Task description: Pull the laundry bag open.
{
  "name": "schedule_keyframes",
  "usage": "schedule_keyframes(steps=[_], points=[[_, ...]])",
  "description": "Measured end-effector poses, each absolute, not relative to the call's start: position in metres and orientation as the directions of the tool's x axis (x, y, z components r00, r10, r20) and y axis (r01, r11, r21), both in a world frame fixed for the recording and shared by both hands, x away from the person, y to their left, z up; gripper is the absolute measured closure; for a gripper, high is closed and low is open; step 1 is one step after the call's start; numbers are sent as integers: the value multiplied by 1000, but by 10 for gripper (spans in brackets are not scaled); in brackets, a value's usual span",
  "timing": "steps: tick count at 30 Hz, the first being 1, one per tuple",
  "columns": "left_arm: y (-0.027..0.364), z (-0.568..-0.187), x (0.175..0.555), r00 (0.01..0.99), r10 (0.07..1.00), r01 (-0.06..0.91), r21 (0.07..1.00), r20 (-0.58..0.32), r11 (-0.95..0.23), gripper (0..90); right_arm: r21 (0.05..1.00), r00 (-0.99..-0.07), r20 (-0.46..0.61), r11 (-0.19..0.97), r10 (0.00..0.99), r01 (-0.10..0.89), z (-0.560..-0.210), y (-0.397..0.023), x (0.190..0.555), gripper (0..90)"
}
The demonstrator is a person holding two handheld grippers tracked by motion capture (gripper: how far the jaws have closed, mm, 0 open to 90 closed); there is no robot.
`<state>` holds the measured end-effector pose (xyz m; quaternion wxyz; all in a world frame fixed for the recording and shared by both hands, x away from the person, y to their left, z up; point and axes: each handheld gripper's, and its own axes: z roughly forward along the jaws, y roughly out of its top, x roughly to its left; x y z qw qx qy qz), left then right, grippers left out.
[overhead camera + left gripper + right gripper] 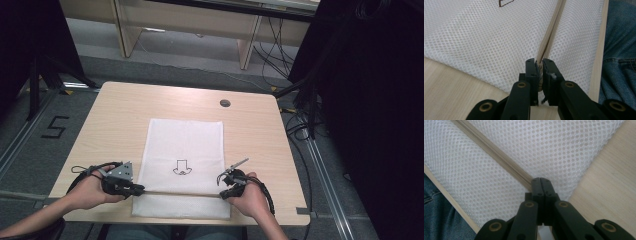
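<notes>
You have the left gripper (pixel 539 65) pinched on the zipper (pixel 180 193) at one edge of the mesh bag (pixel 183 145) lying near the table's (pixel 115 110) front, while the right gripper (pixel 540 181) clamps its far end, keeping it taut.

Both grippers, left gripper (pixel 136 189) and right gripper (pixel 223 193), pinch the mesh bag's (pixel 182 145) zipper (pixel 180 193) ends.

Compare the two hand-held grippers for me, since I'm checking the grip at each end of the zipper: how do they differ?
The left hand-held gripper pinches the beige zipper at the left edge of the white mesh bag; the right hand-held gripper sits at the zipper's right end. The left jaws keep a narrow gap with zipper tape between them; the right jaws meet flush, and what they pinch is hidden. Both lie low on the table, pointing inward.
</notes>
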<state>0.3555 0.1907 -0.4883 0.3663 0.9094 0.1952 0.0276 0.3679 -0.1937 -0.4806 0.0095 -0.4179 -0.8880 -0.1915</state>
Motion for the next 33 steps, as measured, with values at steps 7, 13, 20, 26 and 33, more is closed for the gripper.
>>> schedule_keyframes(steps=[7, 13, 20, 26, 33], points=[[218, -491, 359, 898, 428, 385, 642, -98, -663, 834, 336, -659, 170, 586, 733, 738, -481, -196, 370, 900], [218, -496, 361, 895, 432, 406, 609, -114, -681, 833, 346, -660, 177, 581, 730, 737, -482, -198, 370, 900], [215, -495, 361, 907, 415, 370, 612, -75, -699, 826, 354, -685, 161, 607, 710, 712, -482, -198, 370, 900], [224, -483, 360, 859, 502, 404, 731, -98, -550, 515, 428, -669, 168, 558, 724, 711, -471, -204, 368, 743], [251, -481, 378, 730, 645, 499, 822, -226, -275, 417, 539, -643, 155, 482, 750, 691, -463, -210, 370, 649]])
